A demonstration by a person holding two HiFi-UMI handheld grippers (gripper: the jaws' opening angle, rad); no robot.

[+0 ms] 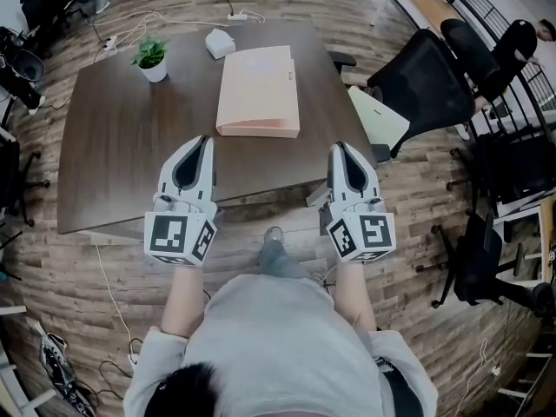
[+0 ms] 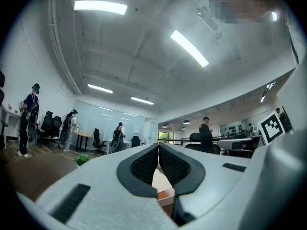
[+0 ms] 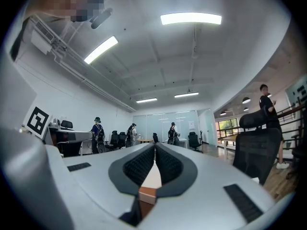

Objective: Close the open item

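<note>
Left gripper [image 1: 206,141] and right gripper [image 1: 338,148]: jaws pressed together, nothing between them, held side by side at near edge of brown table [image 1: 122,155]; pale pink folder [image 1: 258,89], possibly a flat box, lying mid-table beyond them.

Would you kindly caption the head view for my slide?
Both shut, the left tongs and right tongs hover at the near edge of a table bearing a pink folder.

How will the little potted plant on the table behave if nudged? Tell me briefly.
The potted plant looks small, so it is probably light and would slide easily on the smooth table. Its leaves stand above a narrow white pot, so a push up high might tip it.
</note>
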